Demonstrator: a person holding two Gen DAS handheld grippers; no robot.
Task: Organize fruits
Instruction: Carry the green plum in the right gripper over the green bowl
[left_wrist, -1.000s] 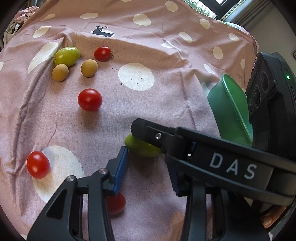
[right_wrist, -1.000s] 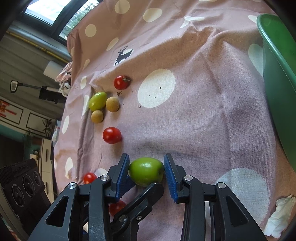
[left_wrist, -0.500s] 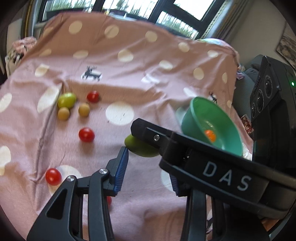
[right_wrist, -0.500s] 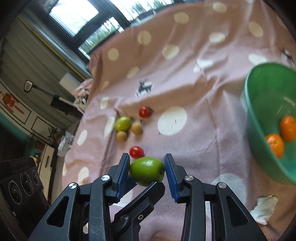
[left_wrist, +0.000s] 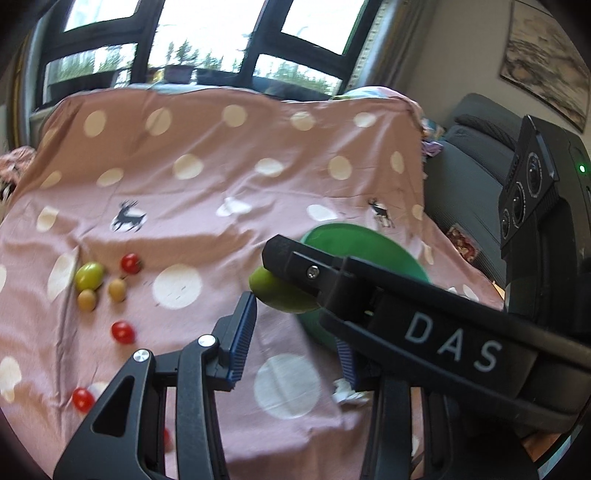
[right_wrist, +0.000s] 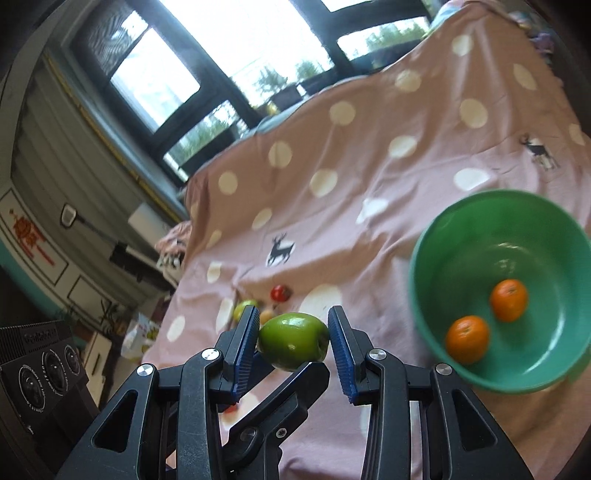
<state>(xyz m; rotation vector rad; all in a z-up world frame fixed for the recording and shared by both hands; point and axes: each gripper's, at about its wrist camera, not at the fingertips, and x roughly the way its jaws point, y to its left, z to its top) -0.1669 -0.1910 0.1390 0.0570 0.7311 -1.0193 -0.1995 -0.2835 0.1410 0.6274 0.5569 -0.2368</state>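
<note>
Right tongs (right_wrist: 293, 326) are clamped on the green apple (right_wrist: 293, 345): both blue pads press its sides at lower centre of the right wrist view, and it hangs clear of the pink spotted cloth (right_wrist: 369, 206).

My left tongs (left_wrist: 295, 325) cross underneath. One of their black fingers pokes up just below the apple, and in the left view its blue pad sits right at the fruit's edge. The other finger is hidden behind the right tool, so I can't tell whether that pair is pinching or only standing by.

I'd call this the carry, with the pick done and the drop to come. The green bowl (right_wrist: 491, 194) waits at the right of the frame with two oranges (right_wrist: 467, 338) inside.

Next I need to swing right, get over the rim, aim for the bare patch beside the oranges, then open low so the fruit doesn't bounce.

The apple itself is glossy, smooth and bright green, with a dimple at one end. It's round and hard, so it will roll. More small fruit waits on the cloth, among them red tomatoes (left_wrist: 123, 331).
</note>
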